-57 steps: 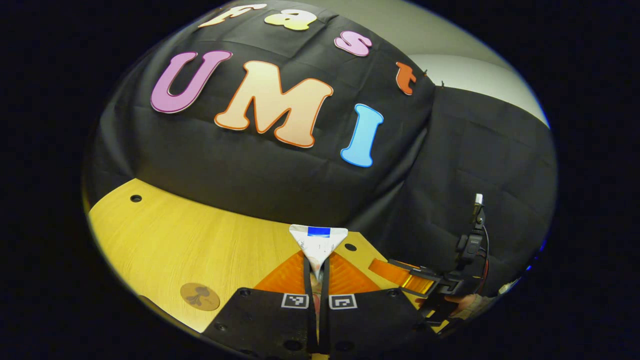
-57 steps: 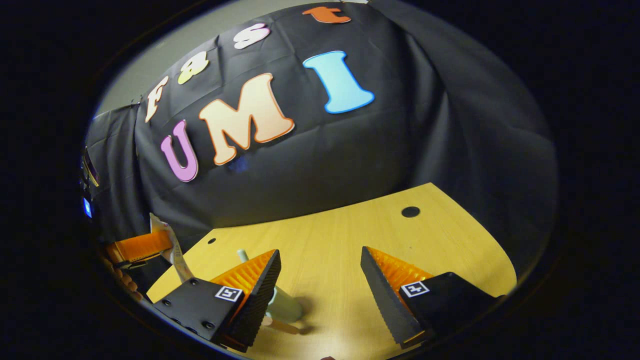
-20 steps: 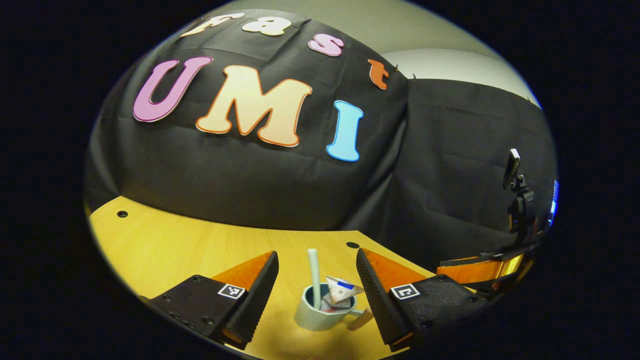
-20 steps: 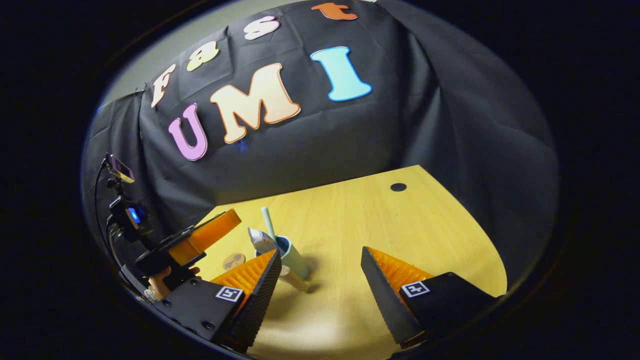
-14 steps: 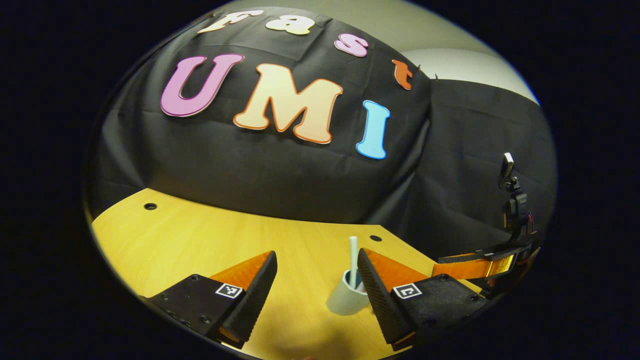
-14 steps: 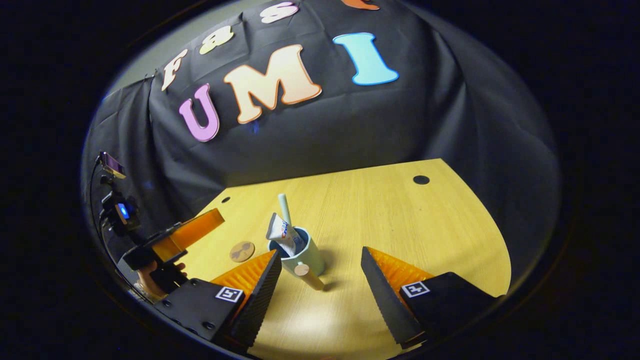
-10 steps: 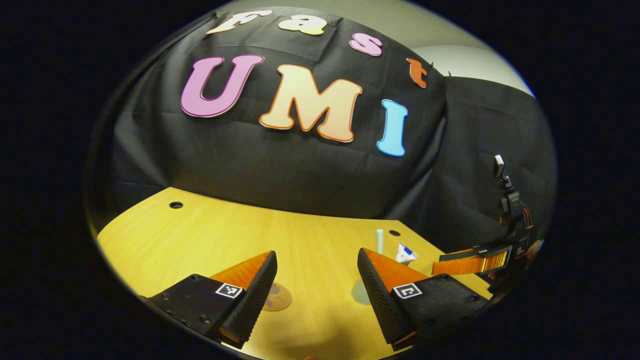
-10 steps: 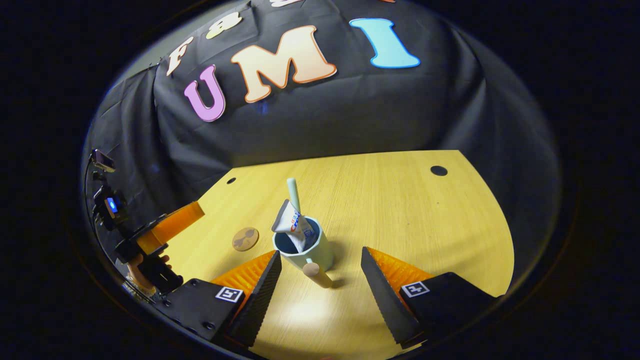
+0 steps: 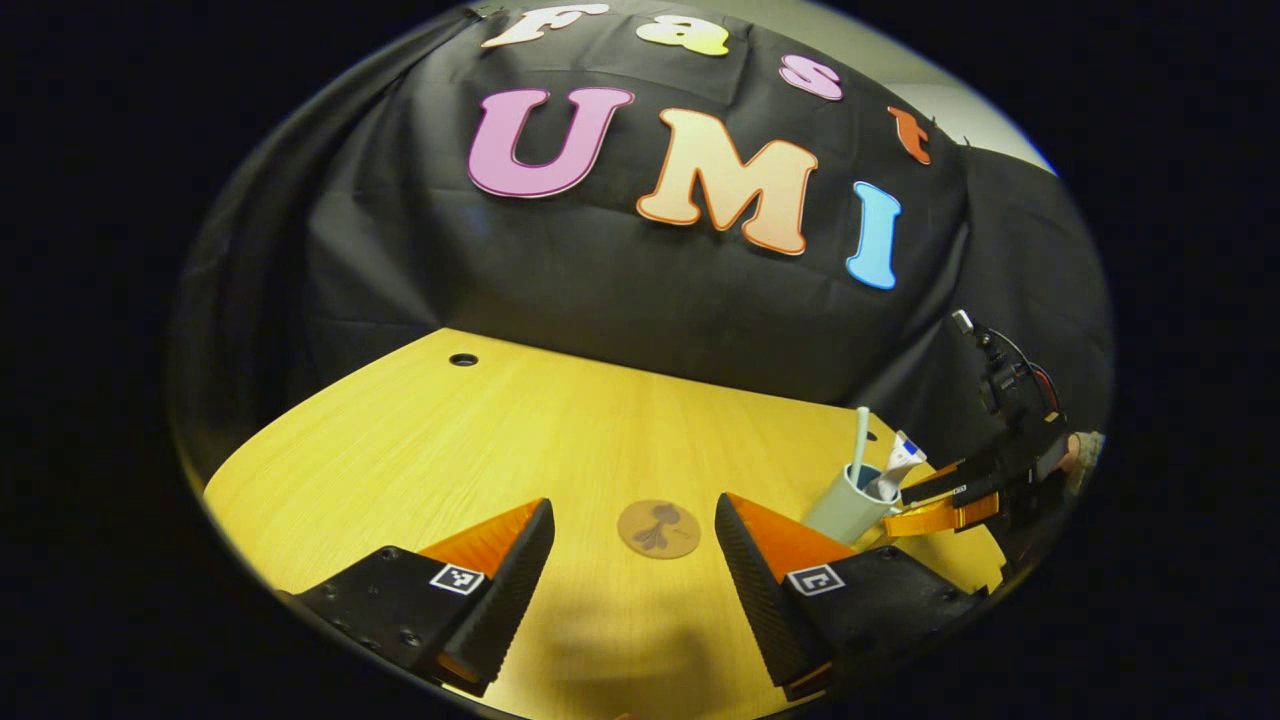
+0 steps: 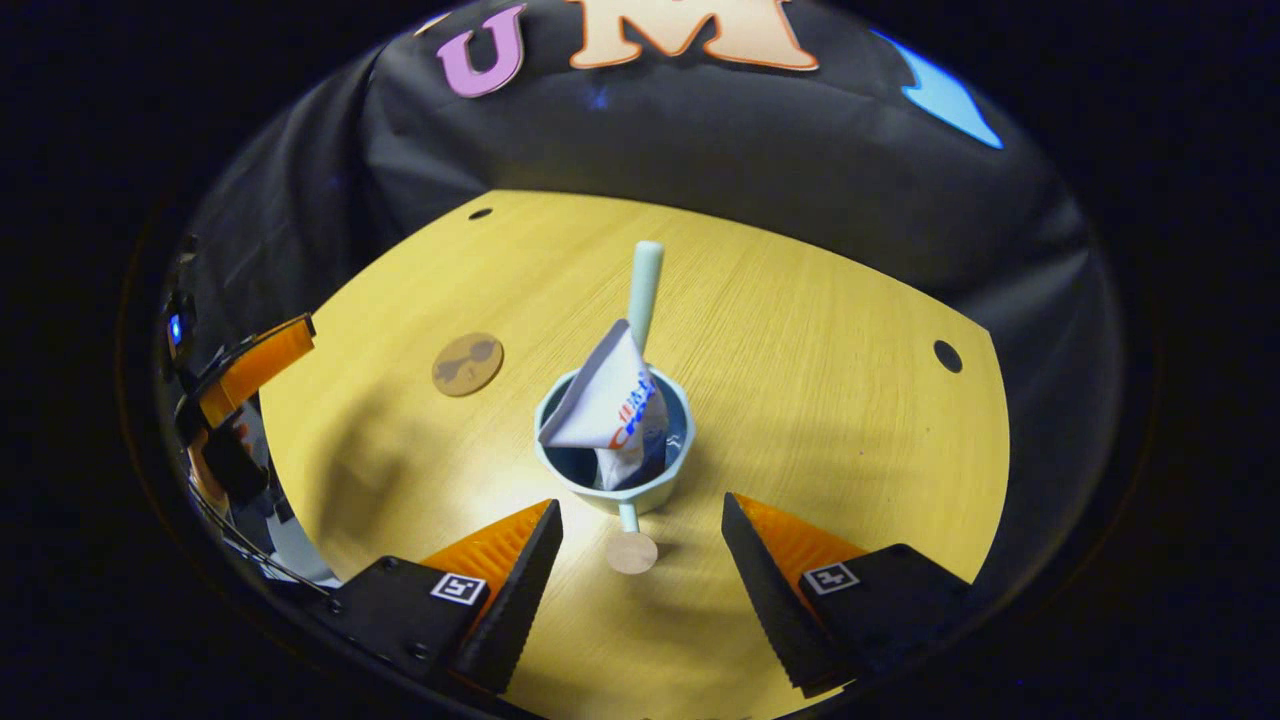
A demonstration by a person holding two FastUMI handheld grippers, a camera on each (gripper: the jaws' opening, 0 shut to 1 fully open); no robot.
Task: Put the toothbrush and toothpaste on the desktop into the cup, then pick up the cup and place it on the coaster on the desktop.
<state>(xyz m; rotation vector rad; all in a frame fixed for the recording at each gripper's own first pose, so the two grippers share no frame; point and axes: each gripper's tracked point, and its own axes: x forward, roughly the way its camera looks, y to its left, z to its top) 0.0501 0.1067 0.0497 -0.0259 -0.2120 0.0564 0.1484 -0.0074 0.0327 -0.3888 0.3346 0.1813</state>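
At 12 o'clock of wide-open right gripper (image 10: pixel 640 520), loaded cup (image 10: pixel 613 458): may tip if wooden handle (image 10: pixel 631 550) slips; left gripper (image 9: pixel 633 520) wide too, empty.

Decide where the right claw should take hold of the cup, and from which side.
Grip the handle, which sticks out of the cup toward the open right claw. Come straight in from that near side: the toothbrush and toothpaste crowd the rim.

Staged recording booth: creased black cloth backdrop (image 9: pixel 620 290) draped behind a pale yellow wood-grain desktop (image 10: pixel 820 330) with round cable holes (image 9: pixel 463 359).
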